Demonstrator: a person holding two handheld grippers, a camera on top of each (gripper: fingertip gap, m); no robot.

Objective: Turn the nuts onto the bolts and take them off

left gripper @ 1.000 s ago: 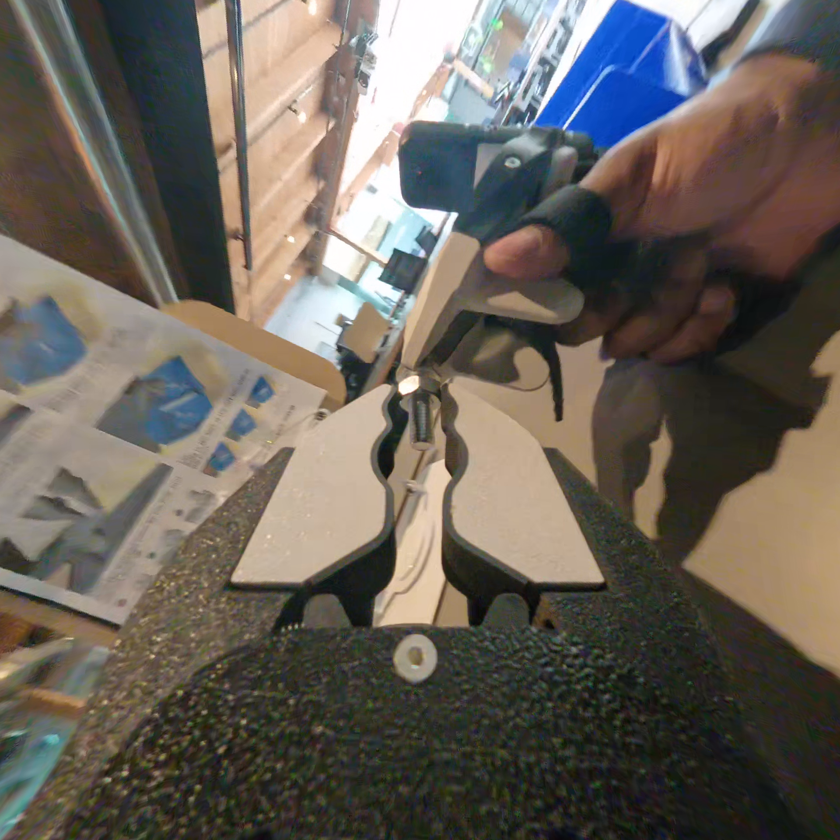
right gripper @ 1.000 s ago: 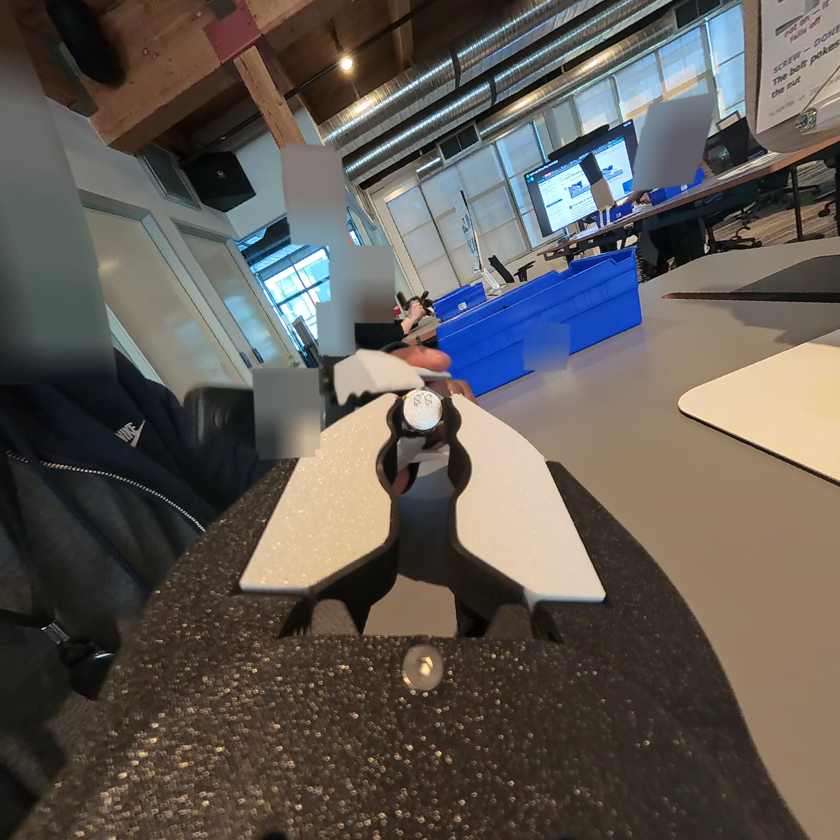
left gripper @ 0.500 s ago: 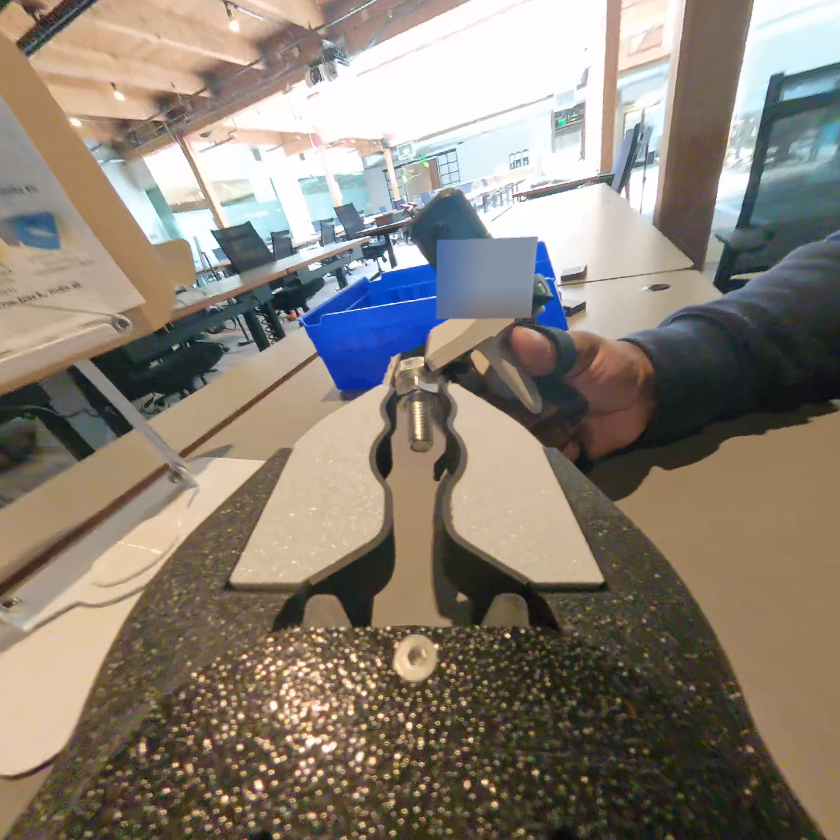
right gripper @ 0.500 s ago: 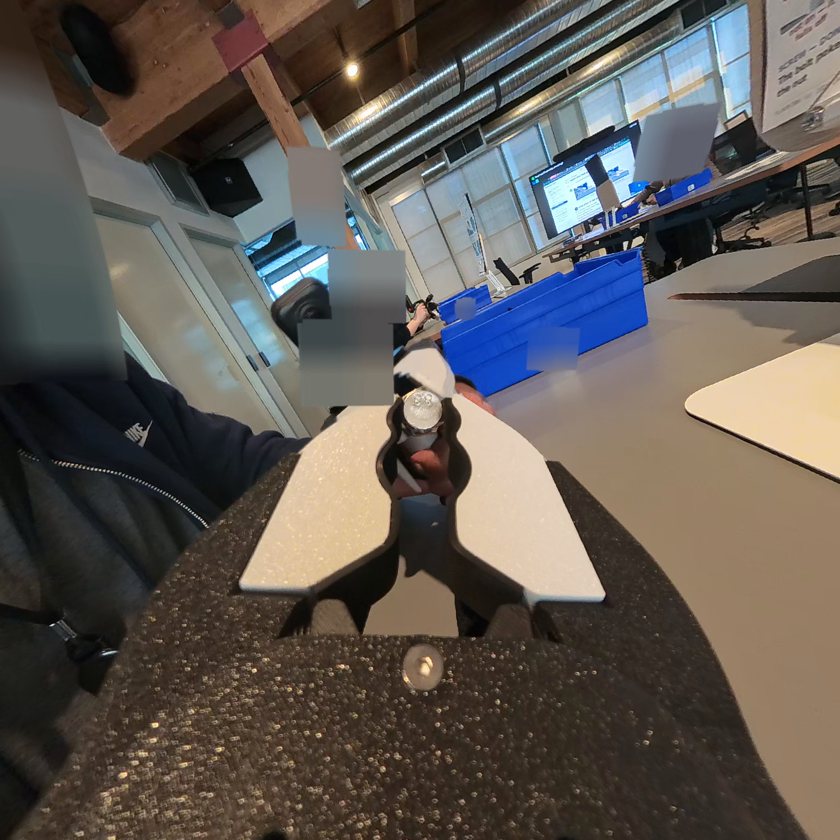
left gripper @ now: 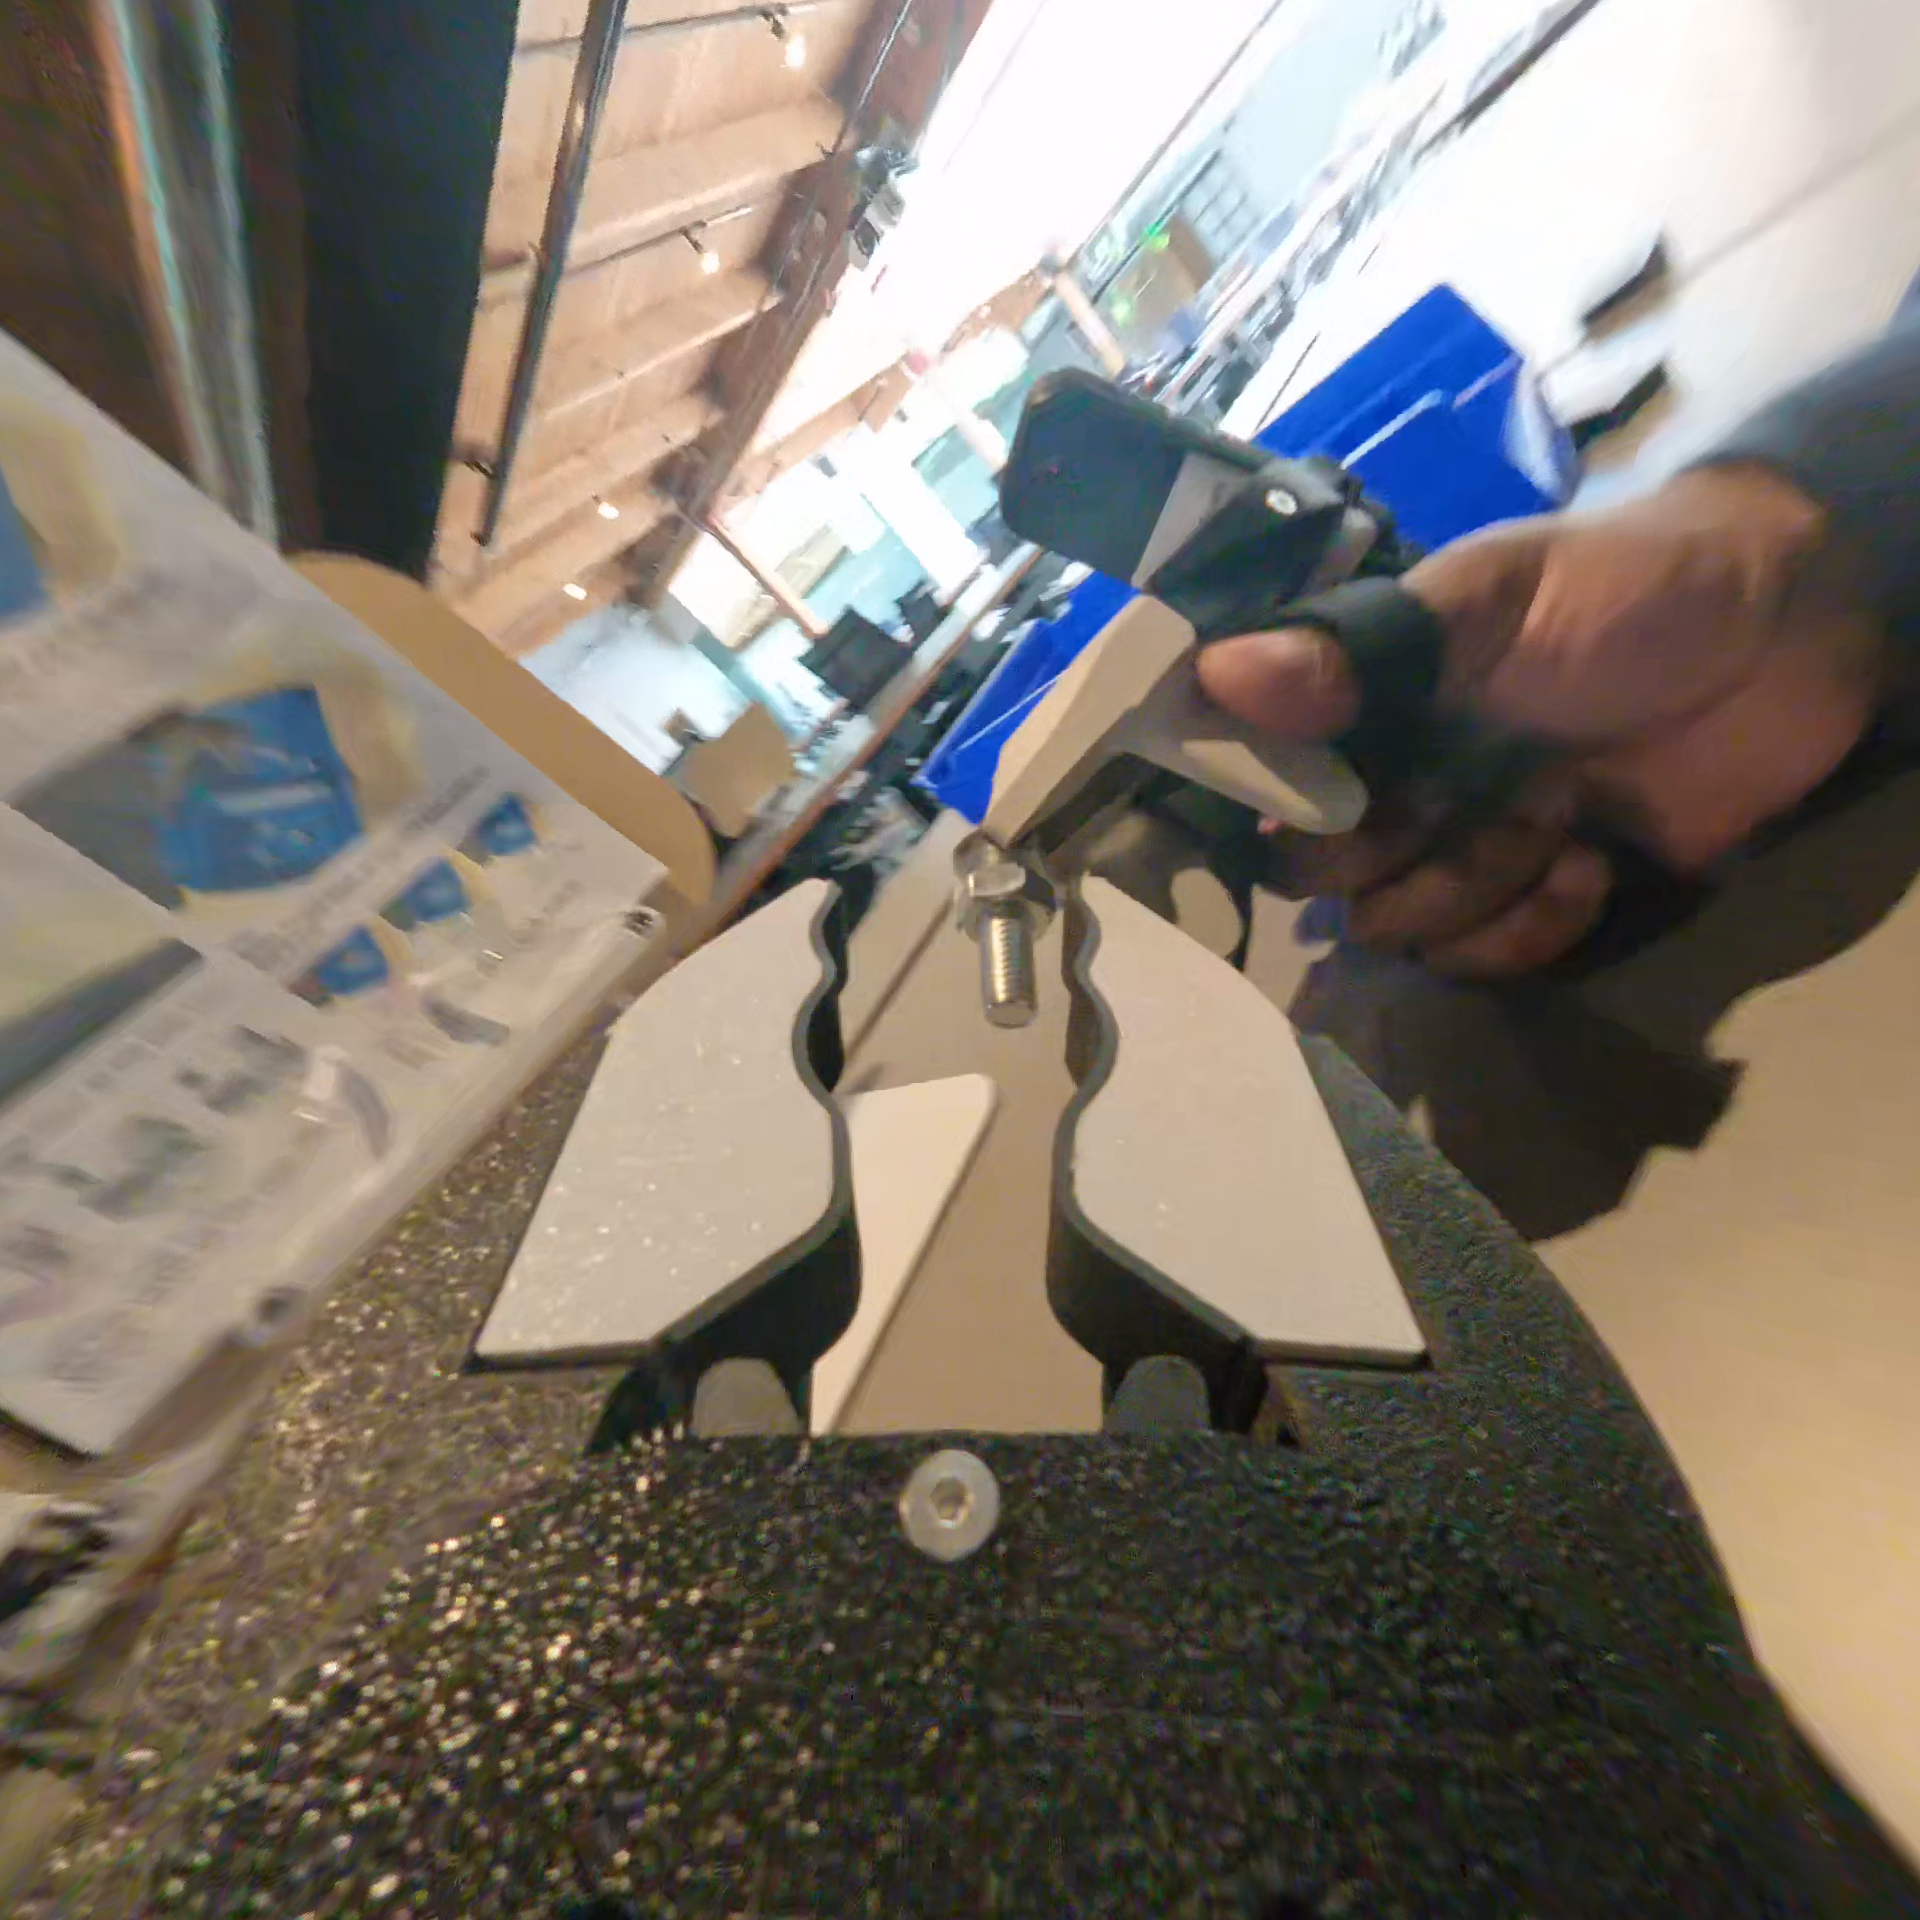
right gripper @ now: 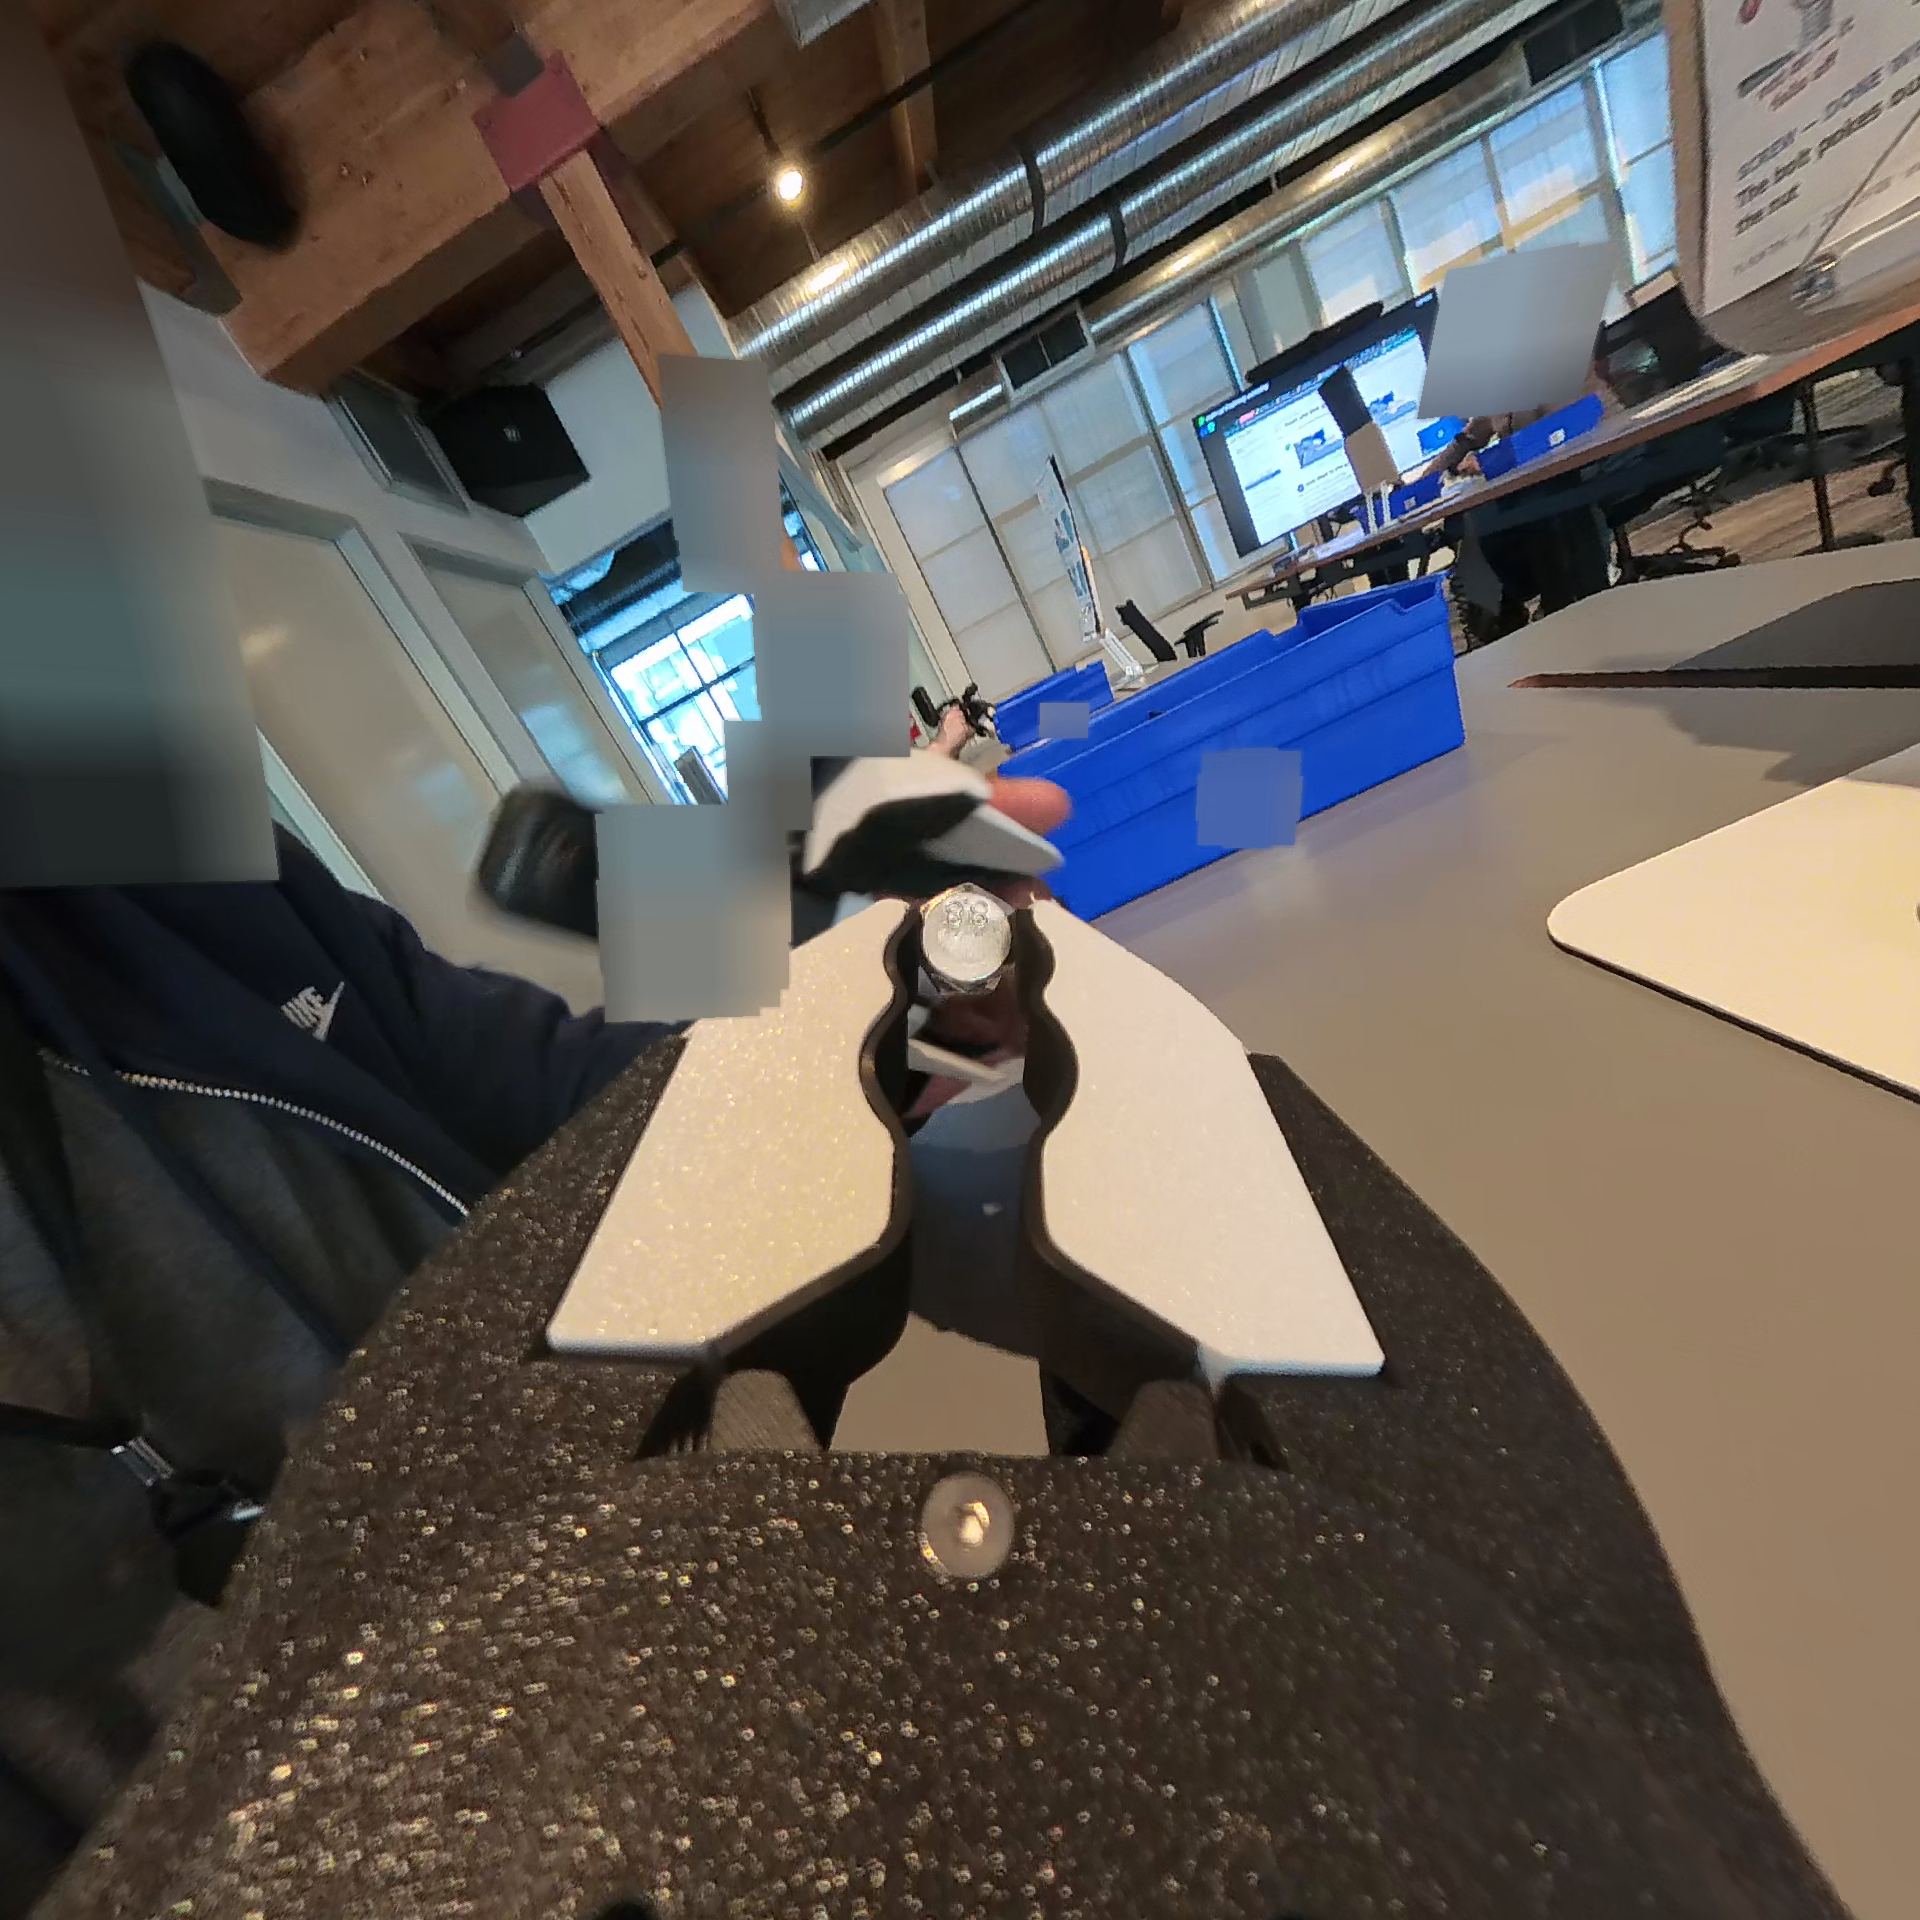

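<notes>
In the left wrist view, a steel bolt (left gripper: 1008,971) with a nut (left gripper: 985,891) threaded near its head hangs from the tips of my right gripper (left gripper: 1023,842), which a hand holds. My left gripper (left gripper: 951,909) is open, its fingers standing either side of the nut and bolt without gripping them. The bolt is closer to the right finger (left gripper: 1195,1122). In the right wrist view, my right gripper (right gripper: 966,925) is shut on the bolt's hex head (right gripper: 966,938). The left gripper (right gripper: 914,821) shows just beyond it, blurred.
A grey table (right gripper: 1558,1195) carries a white mat (right gripper: 1787,914) at right and blue bins (right gripper: 1268,727) farther back. An instruction sheet on a stand (left gripper: 208,935) is close on the left of the left gripper. A person in a dark jacket (right gripper: 208,1091) sits left.
My left gripper was shut on the nut and rolled level half a second ago. It has now let go, opened wide and rolled back to a tilt. The right gripper still holds the bolt.
</notes>
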